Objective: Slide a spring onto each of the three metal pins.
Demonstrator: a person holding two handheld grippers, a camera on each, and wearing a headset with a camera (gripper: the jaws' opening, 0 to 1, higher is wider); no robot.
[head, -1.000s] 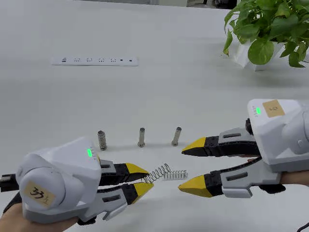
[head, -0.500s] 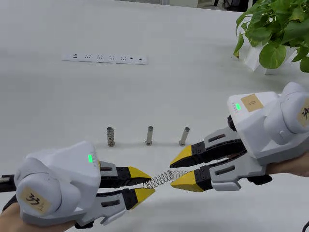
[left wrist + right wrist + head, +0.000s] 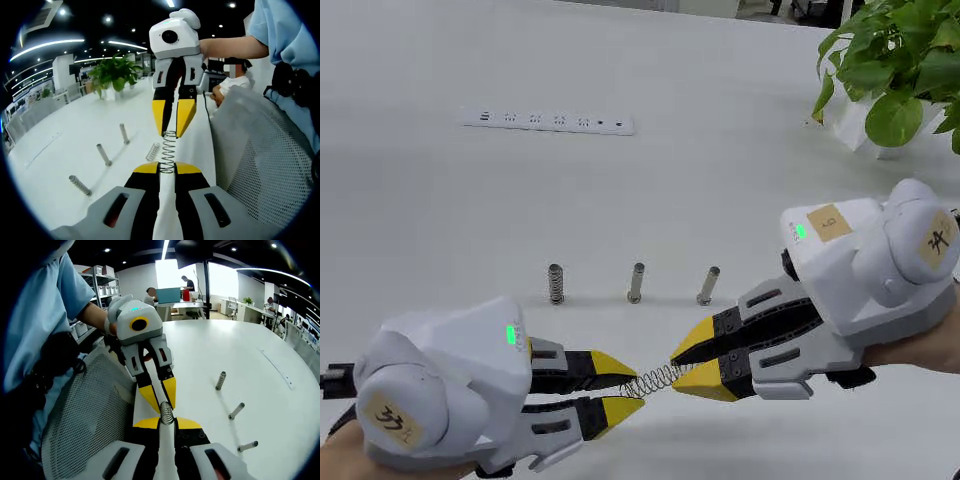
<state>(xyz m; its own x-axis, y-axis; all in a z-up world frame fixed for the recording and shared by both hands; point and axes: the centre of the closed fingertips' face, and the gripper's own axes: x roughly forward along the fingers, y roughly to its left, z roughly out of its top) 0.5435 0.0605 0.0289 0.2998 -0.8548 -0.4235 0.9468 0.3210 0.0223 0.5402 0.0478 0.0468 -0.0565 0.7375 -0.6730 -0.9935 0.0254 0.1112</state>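
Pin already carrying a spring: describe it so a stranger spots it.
On the table, nearer than the power strip, stands a row of pins. It is the leftmost pin in the head view, spring-wrapped; the middle pin and right pin are bare.

White table [image 3: 420, 220] — pins [image 3: 636, 283], power strip [image 3: 547, 121], plant [image 3: 895, 60].

At 7 o'clock, a tan sticker [image 3: 390, 420] on the white-and-yellow left tool [image 3: 636, 385] reads "33". At 3 o'clock, the right tool [image 3: 674, 374] carries a rear sticker [image 3: 937, 240] reading "34" and a top sticker [image 3: 828, 222] whose mark is unclear.
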